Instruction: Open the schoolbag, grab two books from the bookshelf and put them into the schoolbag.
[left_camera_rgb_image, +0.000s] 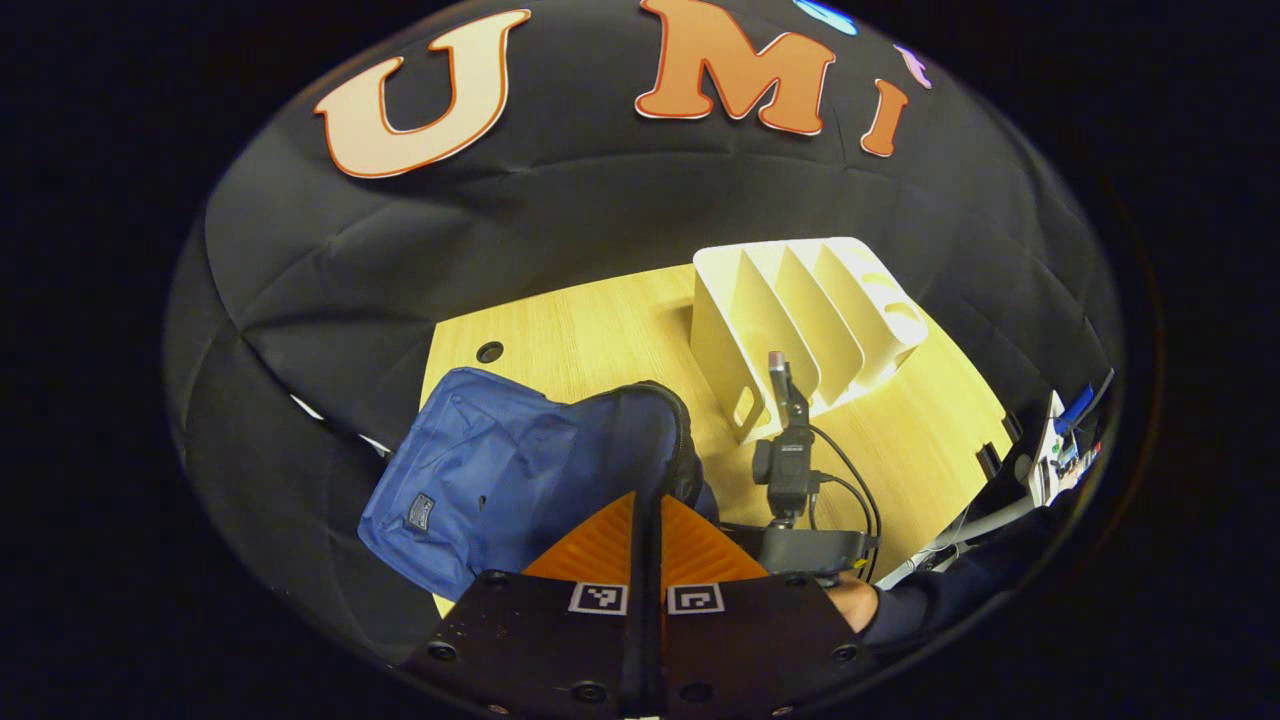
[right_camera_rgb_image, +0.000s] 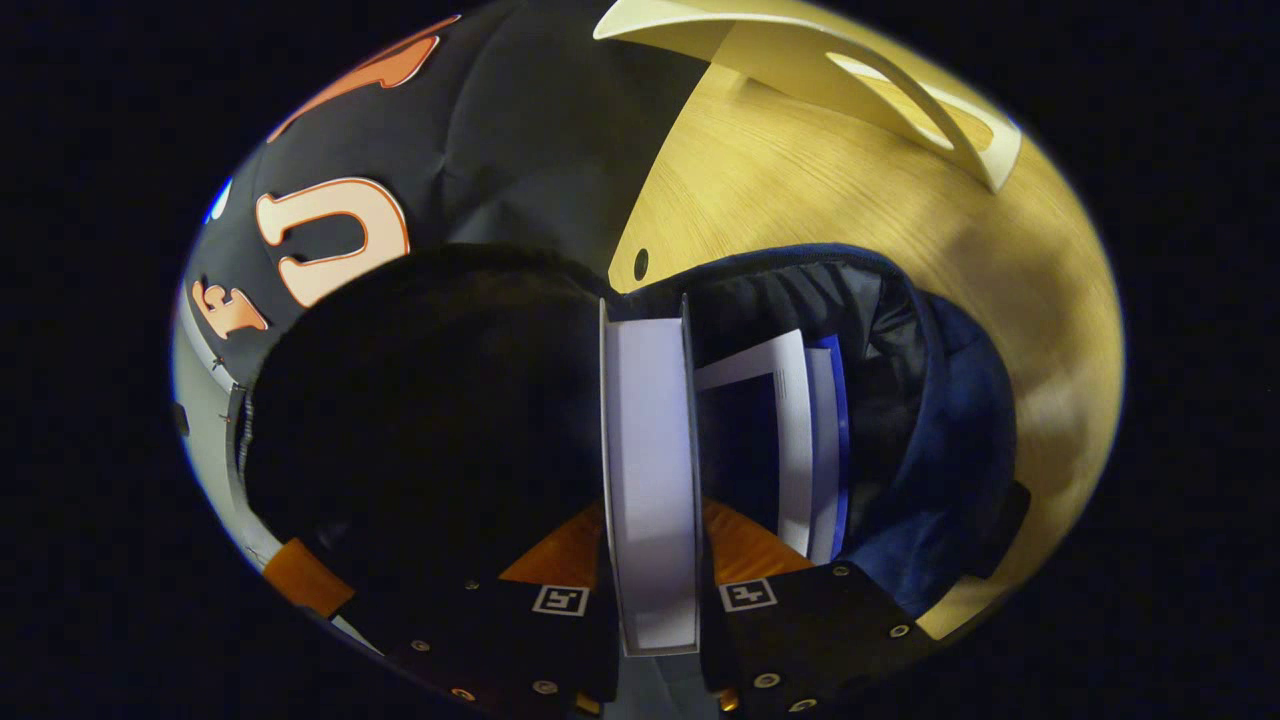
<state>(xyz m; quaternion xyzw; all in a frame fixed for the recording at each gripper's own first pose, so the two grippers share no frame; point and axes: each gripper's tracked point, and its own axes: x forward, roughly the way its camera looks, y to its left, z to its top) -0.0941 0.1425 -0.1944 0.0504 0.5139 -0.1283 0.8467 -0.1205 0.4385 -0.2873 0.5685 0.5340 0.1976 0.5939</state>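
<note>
clamped edge-on between the right gripper (right_camera_rgb_image: 650, 560) fingers: a book (right_camera_rgb_image: 648, 470), its white page block running straight up the middle of the right gripper view, long axis in line with the fingers. directly beyond its far end, in the centre and right of that frame, the gaping mouth of the schoolbag (right_camera_rgb_image: 950, 420), with another book (right_camera_rgb_image: 805, 440) already standing inside against the dark lining, just right of the held one and roughly parallel to it. judged from this: second book poised at the opening, far end already at or just within the rim, though hard to tell how deep. coming move likely a straight push along the book's own length, then release; main risk a snag on the zipper edge or on the book already inside.

in the left gripper view, left gripper (left_camera_rgb_image: 648, 520) at bottom centre with fingers pressed together on nothing, hovering above the blue schoolbag (left_camera_rgb_image: 480, 480) at lower left. bookshelf (left_camera_rgb_image: 800, 320) at upper right on the wooden table (left_camera_rgb_image: 580, 330), its visible slots bare. right gripper (left_camera_rgb_image: 790, 440) at centre right beside the bag's mouth, nearer to it than the left.
</note>
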